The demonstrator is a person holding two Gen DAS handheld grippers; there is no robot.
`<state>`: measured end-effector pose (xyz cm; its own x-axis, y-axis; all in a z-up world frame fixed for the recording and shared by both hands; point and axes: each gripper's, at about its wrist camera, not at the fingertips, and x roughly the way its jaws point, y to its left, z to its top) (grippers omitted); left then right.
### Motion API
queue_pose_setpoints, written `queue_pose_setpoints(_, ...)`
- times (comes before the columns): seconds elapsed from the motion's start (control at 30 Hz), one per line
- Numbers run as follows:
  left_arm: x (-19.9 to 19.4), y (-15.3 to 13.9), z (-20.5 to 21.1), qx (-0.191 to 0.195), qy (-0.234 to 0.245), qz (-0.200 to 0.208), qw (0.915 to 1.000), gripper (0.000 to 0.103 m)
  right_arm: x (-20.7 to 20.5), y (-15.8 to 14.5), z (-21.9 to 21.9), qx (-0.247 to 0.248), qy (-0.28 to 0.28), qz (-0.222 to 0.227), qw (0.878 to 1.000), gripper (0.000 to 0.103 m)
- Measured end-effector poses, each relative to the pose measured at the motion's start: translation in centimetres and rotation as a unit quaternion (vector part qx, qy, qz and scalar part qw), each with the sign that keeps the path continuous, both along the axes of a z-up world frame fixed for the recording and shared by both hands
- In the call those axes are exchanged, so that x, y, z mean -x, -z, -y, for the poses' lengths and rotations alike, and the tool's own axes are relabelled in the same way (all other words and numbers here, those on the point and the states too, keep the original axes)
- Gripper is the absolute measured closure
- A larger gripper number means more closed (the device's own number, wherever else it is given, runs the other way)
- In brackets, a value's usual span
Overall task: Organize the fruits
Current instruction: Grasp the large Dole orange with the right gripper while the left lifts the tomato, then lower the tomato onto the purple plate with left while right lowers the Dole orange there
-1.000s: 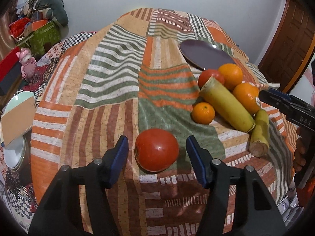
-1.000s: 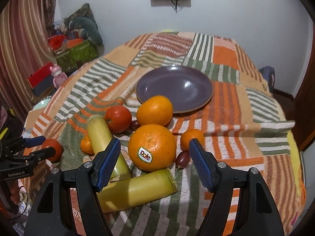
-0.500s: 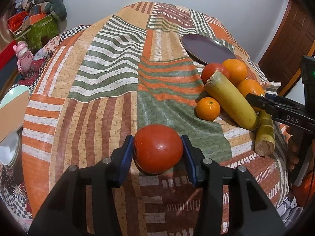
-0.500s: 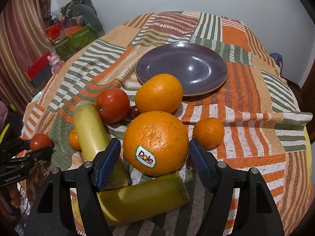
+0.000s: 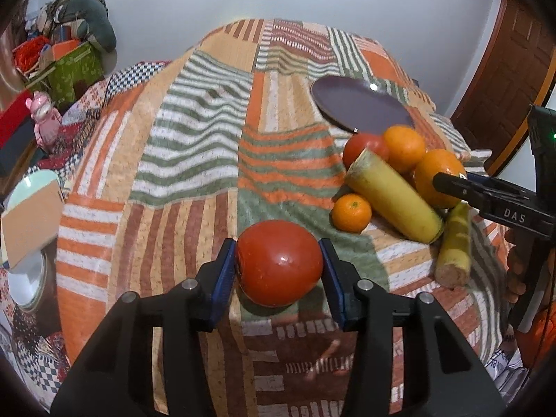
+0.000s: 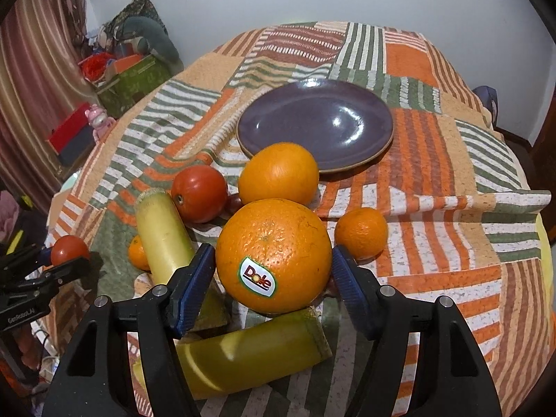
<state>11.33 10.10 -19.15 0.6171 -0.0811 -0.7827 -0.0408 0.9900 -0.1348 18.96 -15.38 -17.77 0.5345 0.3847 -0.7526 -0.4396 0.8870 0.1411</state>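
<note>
the left gripper (image 5: 278, 271) pinches a smooth, glossy red tomato (image 5: 279, 262), round and slightly flattened, both blue ribbed pads (image 5: 222, 278) pressed on its sides near the front edge of the bed. its jaws have just been closing on that tomato.

the right gripper (image 6: 272, 278) straddles a large, pebbly-skinned orange with a "dole" sticker (image 6: 274, 255); its jaws have just been closing, the left pad touching the peel, and whether the right pad presses cannot be told. this orange rests against two smooth yellow-green cut cane cylinders (image 6: 163, 232) with fibrous ends, one lying across below it.

the surface is a bed covered by a nubby patchwork blanket (image 6: 434, 180) of orange, green, brown and white stripes, wrinkled in places. a glossy, shallow purple ceramic plate (image 6: 347, 104) lies toward the far right side of the bed, with nothing on it. just before it sit a second large orange (image 6: 278, 173) and a second red tomato (image 6: 198, 193). two small mandarins (image 6: 361, 232) flank the pile.

beyond are a pale wall, a striped curtain (image 6: 31, 69) at left, a wooden door (image 5: 504, 80) at right, and a cluttered green box (image 6: 135, 76).

count: two tomatoes, two oranges, two mandarins, two cane pieces, one plate.
</note>
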Motion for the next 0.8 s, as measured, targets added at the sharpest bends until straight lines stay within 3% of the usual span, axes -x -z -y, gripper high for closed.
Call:
queue_pose_setpoints(0.43, -2.9, -5.9, 2.7, -0.021, 0.029, 0.076, 0.9965, 0.056, 0.1, -5.5, 2.4, -0.022, 0.018, 0.076, 0.997, 0.038)
queue_pose_setpoints(0.8, -7.1, -9.7, 6.1, -0.026, 0.065, 0.125, 0.9897, 0.056, -2.4, -9.4, 4.2, -0.028, 0.039, 0.138, 0.989, 0.038)
